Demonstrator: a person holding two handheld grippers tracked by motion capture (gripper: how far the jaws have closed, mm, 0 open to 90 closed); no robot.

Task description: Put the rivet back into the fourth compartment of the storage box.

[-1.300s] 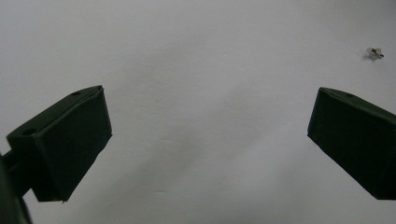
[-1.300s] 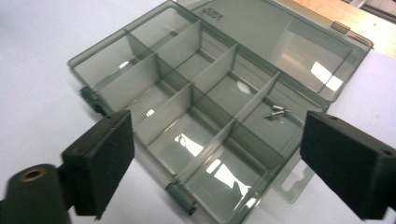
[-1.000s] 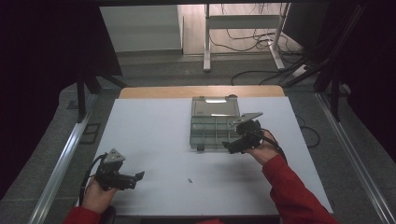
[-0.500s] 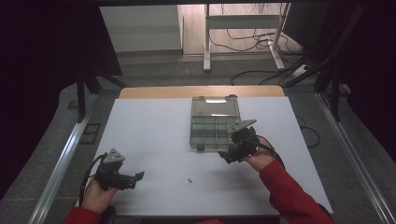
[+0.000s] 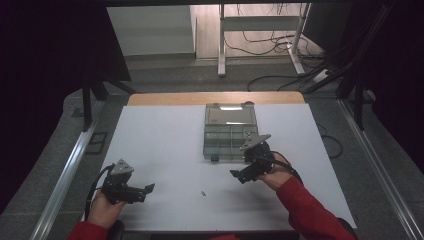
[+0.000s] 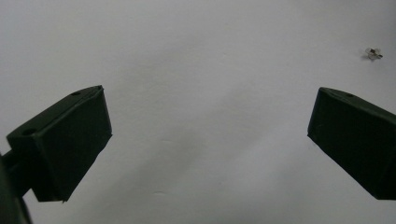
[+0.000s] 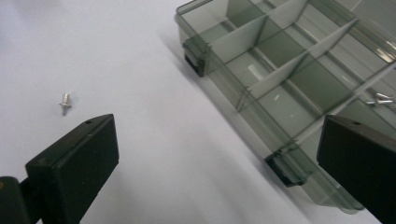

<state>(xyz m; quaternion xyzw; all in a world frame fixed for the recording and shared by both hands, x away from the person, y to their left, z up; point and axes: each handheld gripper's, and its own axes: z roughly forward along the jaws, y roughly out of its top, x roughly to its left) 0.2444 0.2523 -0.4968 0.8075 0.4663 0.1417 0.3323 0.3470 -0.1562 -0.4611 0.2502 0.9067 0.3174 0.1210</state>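
Observation:
A clear grey compartment box (image 5: 230, 135) lies open at the table's middle back, its dividers plain in the right gripper view (image 7: 280, 60). One compartment holds small screws (image 7: 380, 99). A single small screw (image 5: 203, 192) lies loose on the white table, also seen from the right gripper (image 7: 64, 102) and the left gripper (image 6: 372, 53). My right gripper (image 5: 240, 176) hovers open just in front of the box, right of the loose screw, holding nothing. My left gripper (image 5: 146, 191) rests open near the front left edge, with bare table between its jaws.
The white table (image 5: 160, 145) has a wooden strip along its far edge. Metal rails run down both sides. Cables and desk legs (image 5: 260, 45) lie on the floor beyond the table.
My right gripper has moved away from the box toward the front and left, nearer the loose screw. The left gripper has stayed put.

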